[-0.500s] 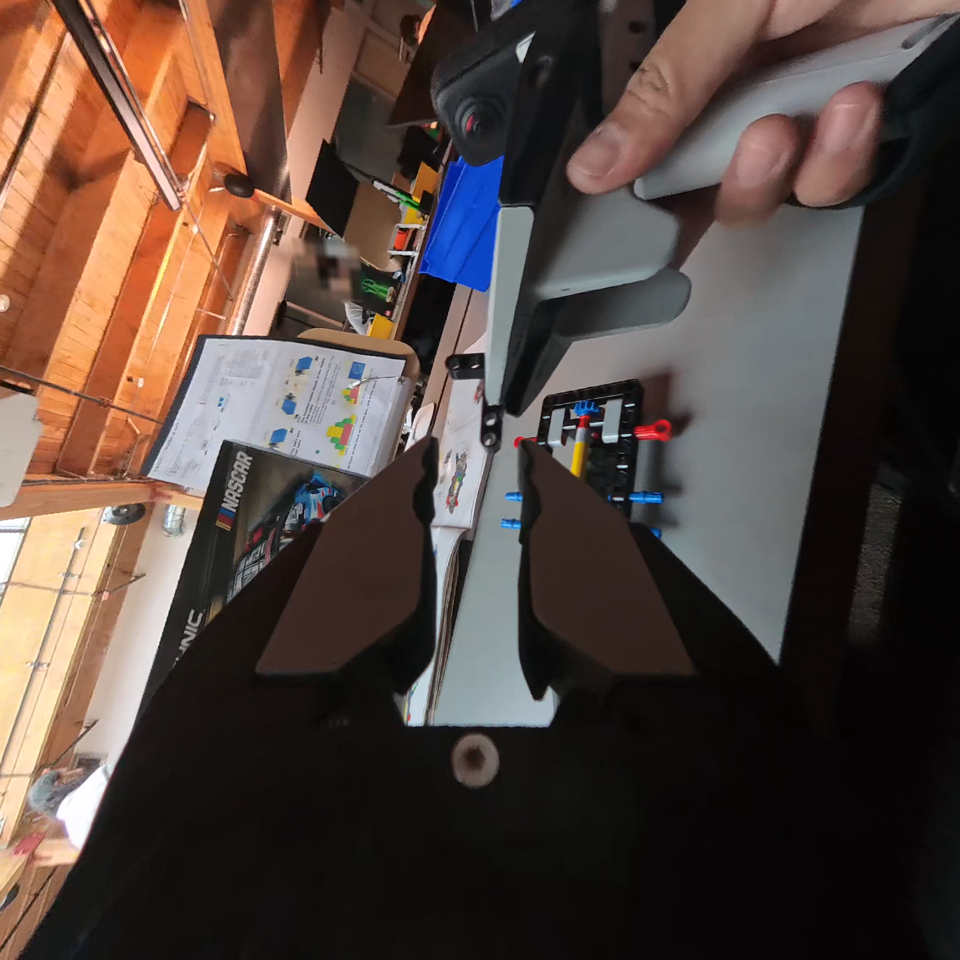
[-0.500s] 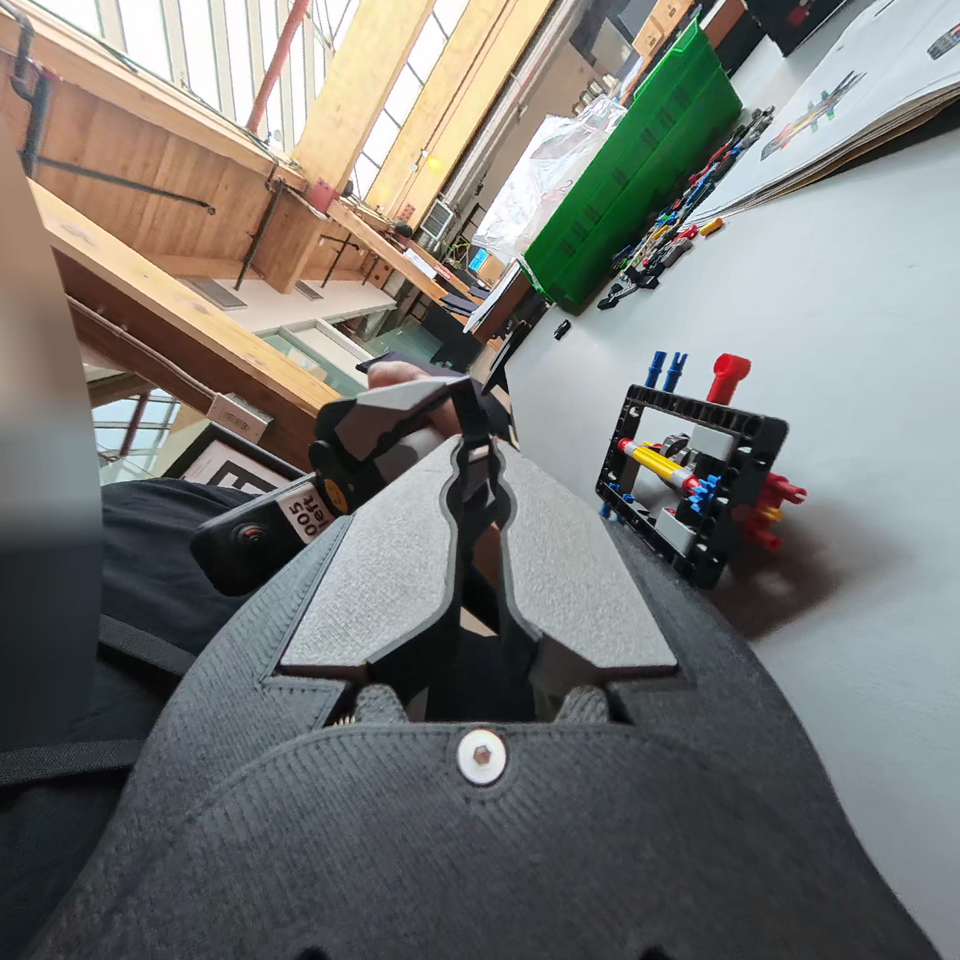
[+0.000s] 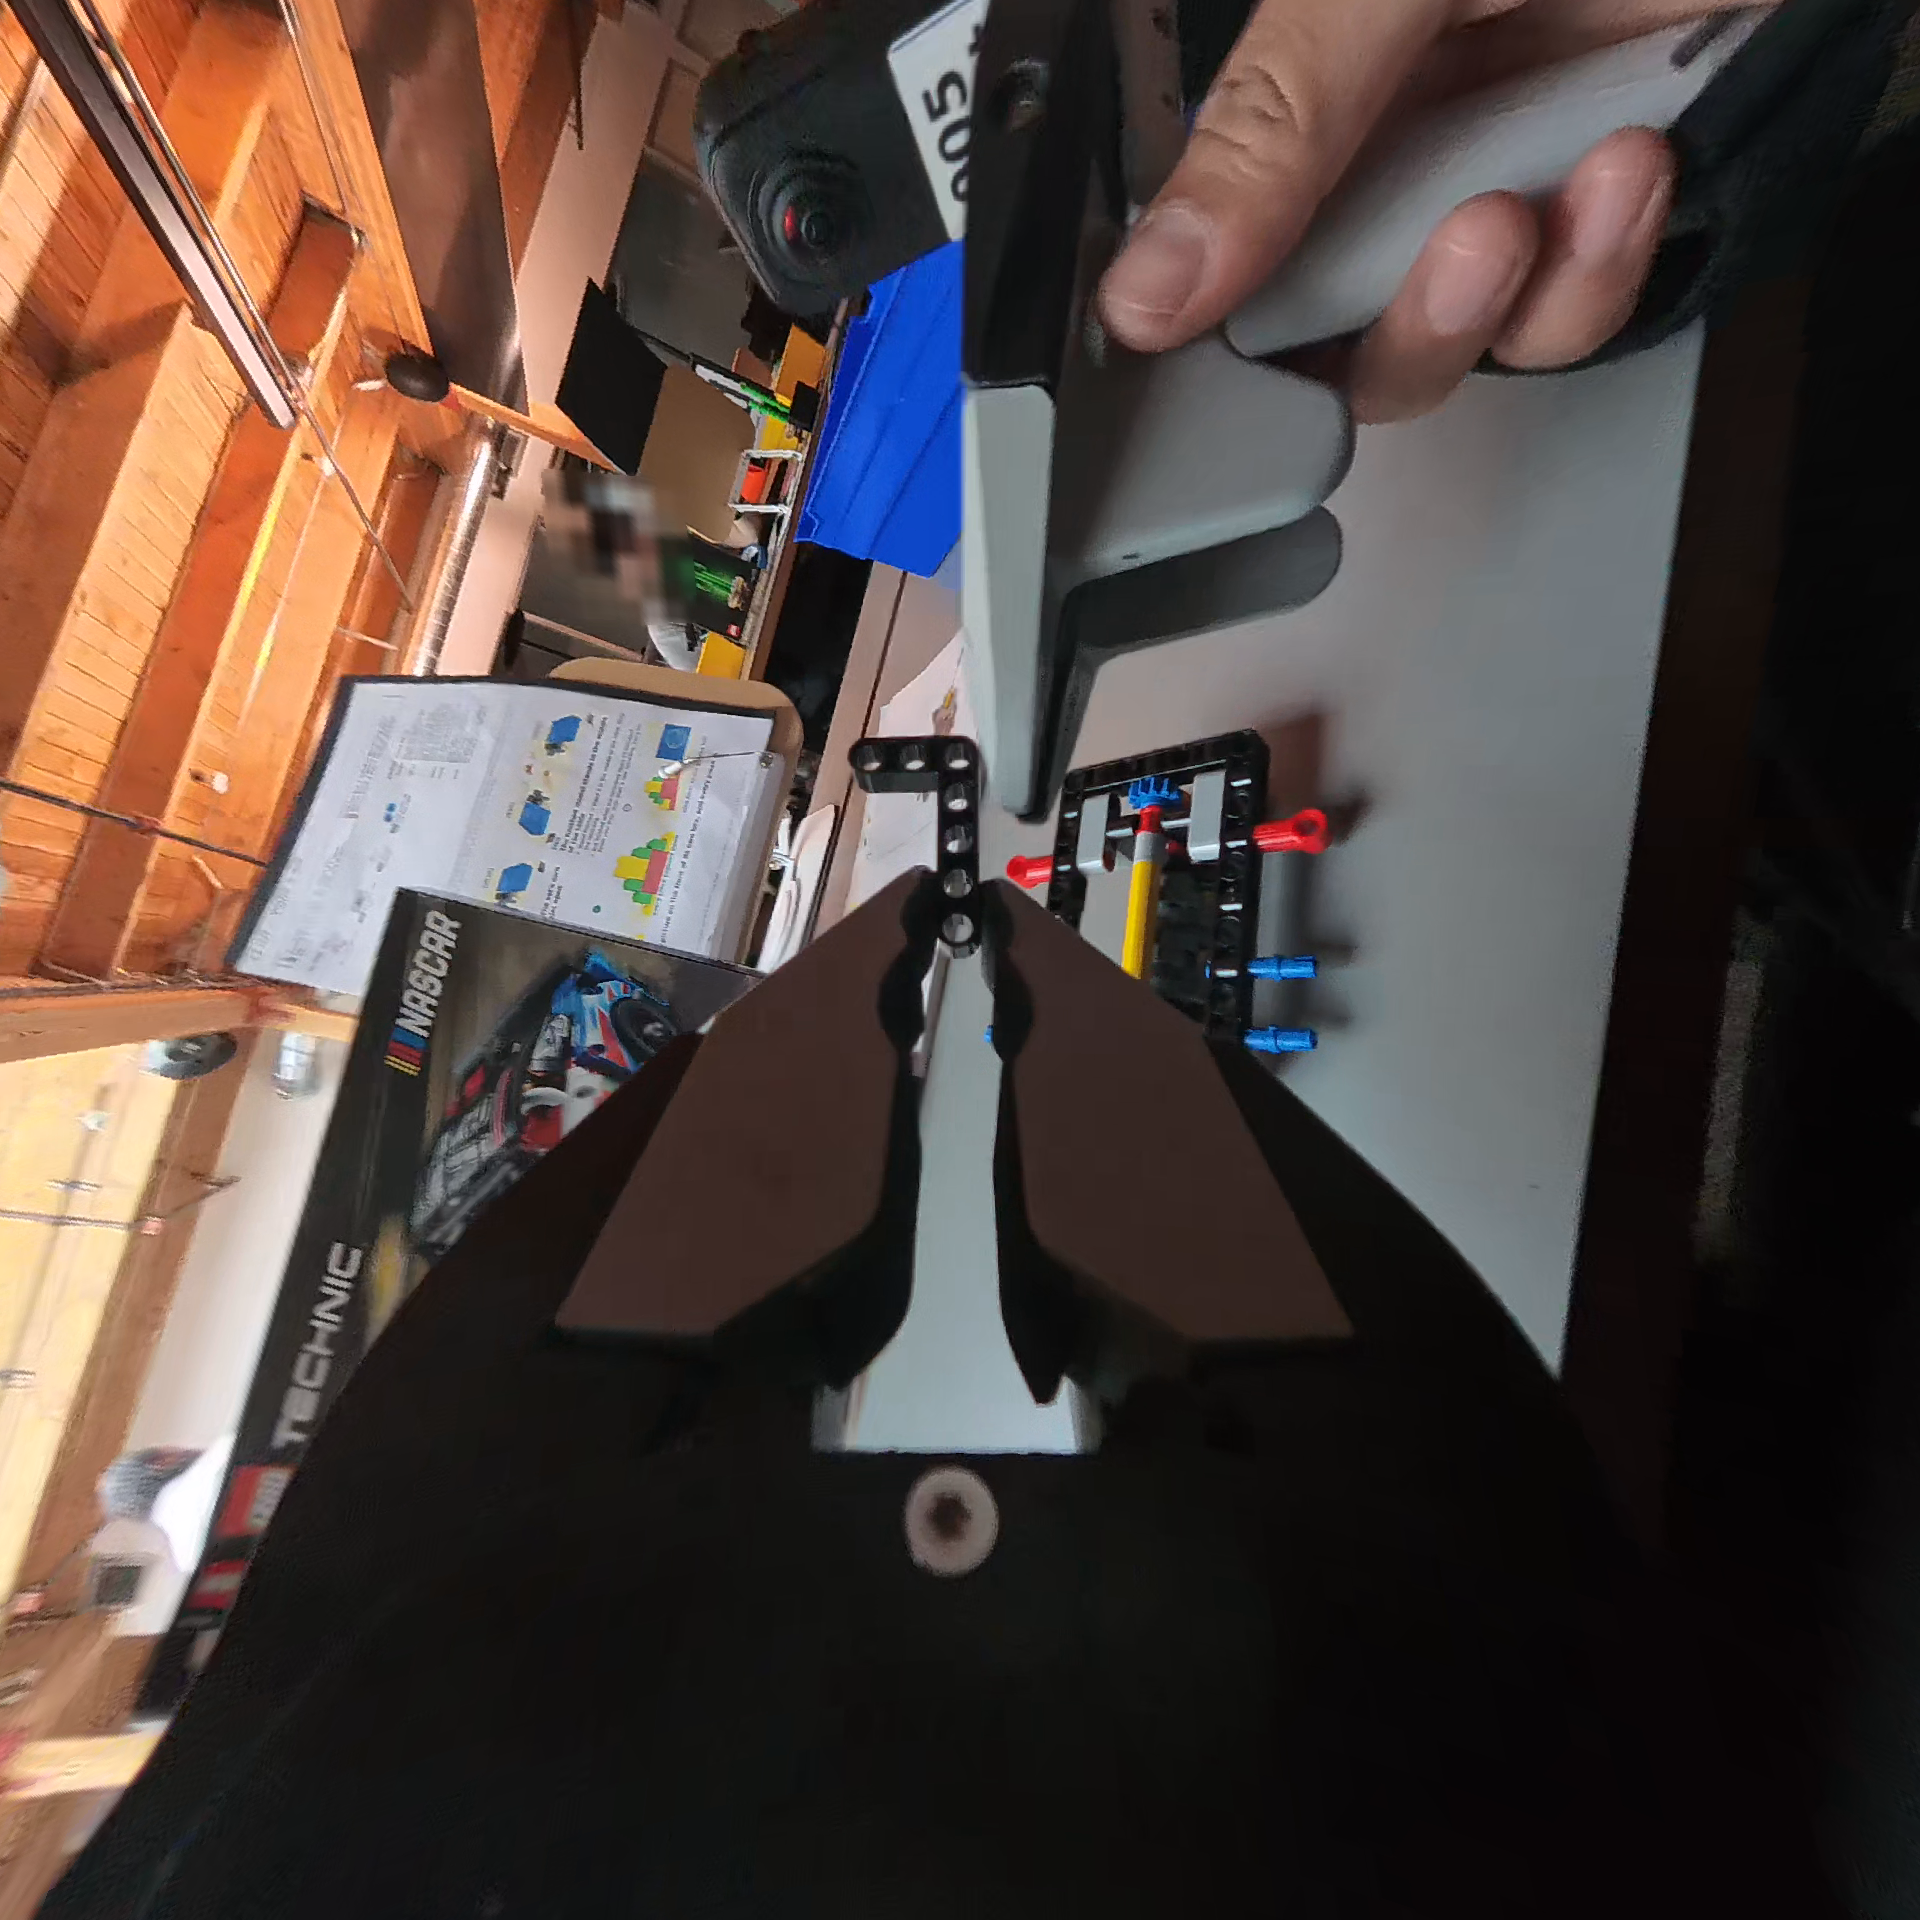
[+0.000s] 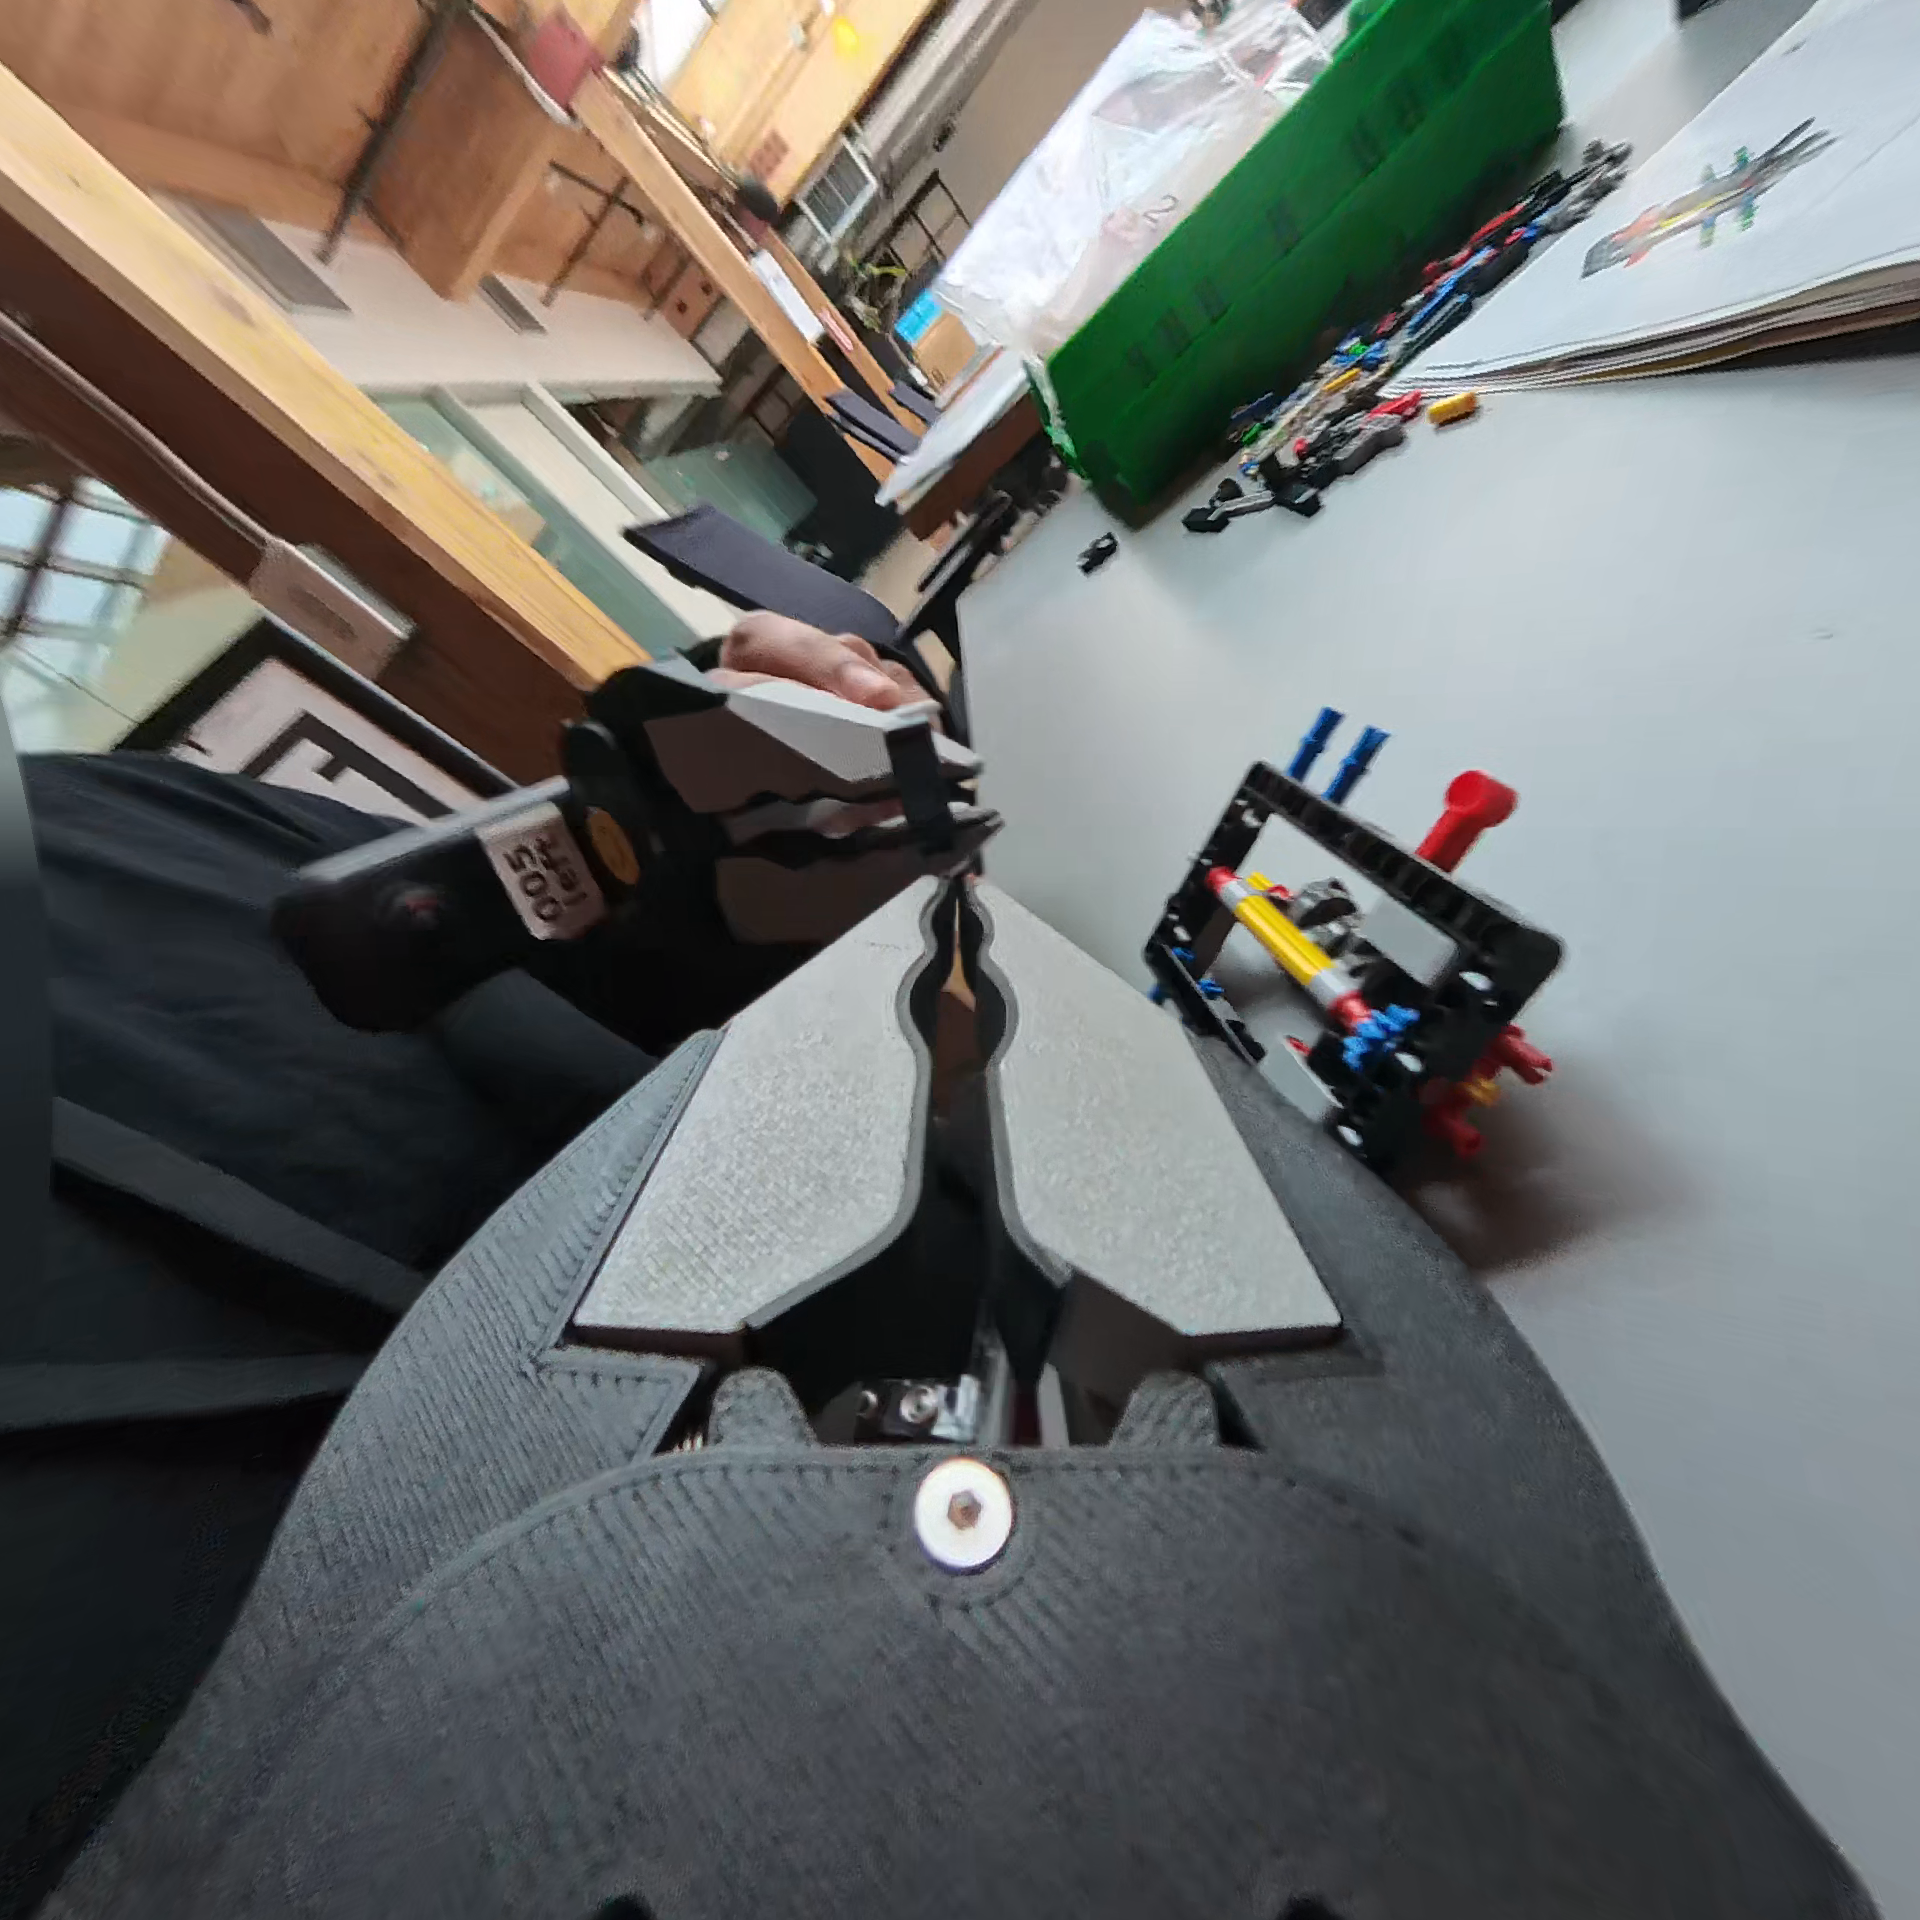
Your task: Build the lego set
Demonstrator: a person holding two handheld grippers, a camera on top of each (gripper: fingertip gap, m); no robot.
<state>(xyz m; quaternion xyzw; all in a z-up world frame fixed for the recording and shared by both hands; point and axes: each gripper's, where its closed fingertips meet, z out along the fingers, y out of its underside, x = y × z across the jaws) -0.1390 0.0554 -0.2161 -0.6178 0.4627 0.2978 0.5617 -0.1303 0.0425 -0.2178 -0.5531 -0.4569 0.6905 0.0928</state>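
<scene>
Black L-beam pinched, table edge near.

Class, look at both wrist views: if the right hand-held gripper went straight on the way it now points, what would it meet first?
Probably the left hand-held gripper and the black L-shaped beam it pinches, right at the right hand-held gripper's tips. Depth is uncertain.

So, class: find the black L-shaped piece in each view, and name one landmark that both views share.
Left wrist view: black L-shaped piece at centre, pinched in the left tool's tips.
Right wrist view: left of centre, edge-on.
Shared landmark: the black frame model on the table.
</scene>
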